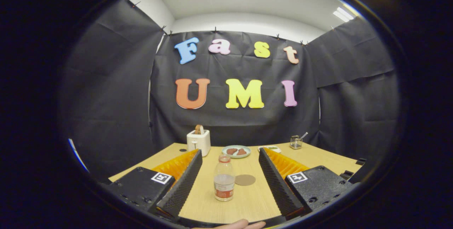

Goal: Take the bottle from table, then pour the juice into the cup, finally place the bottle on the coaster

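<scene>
Gripper view: the gripper (230,181) is spread wide above a pale wood-grain tabletop (254,200), holding nothing.

From the left, a white boxy toaster (198,142) with a brown slice in its slot stands at the far edge; a clear plastic bottle (224,182), red-capped with a red label, stands upright between the ribbed black fingers (182,183), touching neither. Just right of the bottle lies a flat round brown coaster (245,179); beyond it sit a pale plate (236,151) and a small glass cup (296,142).
</scene>
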Available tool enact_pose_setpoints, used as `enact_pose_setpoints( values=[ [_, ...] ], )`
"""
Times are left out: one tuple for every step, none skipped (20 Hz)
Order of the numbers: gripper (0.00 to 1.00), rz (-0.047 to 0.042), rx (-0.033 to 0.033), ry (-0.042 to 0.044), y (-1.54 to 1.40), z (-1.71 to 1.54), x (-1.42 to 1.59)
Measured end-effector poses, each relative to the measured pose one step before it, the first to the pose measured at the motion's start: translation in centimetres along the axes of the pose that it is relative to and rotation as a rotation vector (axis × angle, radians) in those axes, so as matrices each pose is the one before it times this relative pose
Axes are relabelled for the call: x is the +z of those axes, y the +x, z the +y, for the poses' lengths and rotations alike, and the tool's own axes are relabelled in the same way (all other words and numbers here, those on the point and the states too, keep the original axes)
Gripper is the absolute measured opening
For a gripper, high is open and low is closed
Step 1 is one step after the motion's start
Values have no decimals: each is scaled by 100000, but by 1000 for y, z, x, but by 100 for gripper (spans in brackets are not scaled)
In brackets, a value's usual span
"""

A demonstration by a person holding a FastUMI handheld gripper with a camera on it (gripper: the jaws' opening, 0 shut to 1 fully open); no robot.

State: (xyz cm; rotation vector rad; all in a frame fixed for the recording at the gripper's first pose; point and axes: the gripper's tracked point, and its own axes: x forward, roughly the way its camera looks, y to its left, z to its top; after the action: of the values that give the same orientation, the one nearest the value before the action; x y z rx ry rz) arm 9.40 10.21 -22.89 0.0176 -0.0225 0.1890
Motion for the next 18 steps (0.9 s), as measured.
enact_pose_setpoints(
  values=[
    [100,40,379,-552,743,282,-1311],
    [100,297,227,-48,739,114,-1319],
    [100,88,225,730,778,52,-1385],
    [100,150,313,1496,891,134,-1204],
    [100,501,-646,1653,973,-147,-1384],
    [100,1669,-785,1234,974,-115,-1432],
    [100,2293,-585,102,1043,-16,-1605],
    [100,1320,-705,-410,916,-12,-930],
    [100,638,-683,-923,824,9,-667],
    [100,-191,-1061,-373,809,-106,-353],
    [100,-38,-315,78,824,67,-477],
    [100,417,-108,1148,1087,244,-404],
    [100,1354,457,519,999,382,-880],
    [100,1663,437,-561,862,437,-715],
    [100,1734,-848,-1283,863,-69,-757],
    [100,1817,-973,-1204,955,22,-587],
    [100,1100,-713,-946,705,135,-395],
    [100,560,-1095,401,393,-191,-143]
  ],
)
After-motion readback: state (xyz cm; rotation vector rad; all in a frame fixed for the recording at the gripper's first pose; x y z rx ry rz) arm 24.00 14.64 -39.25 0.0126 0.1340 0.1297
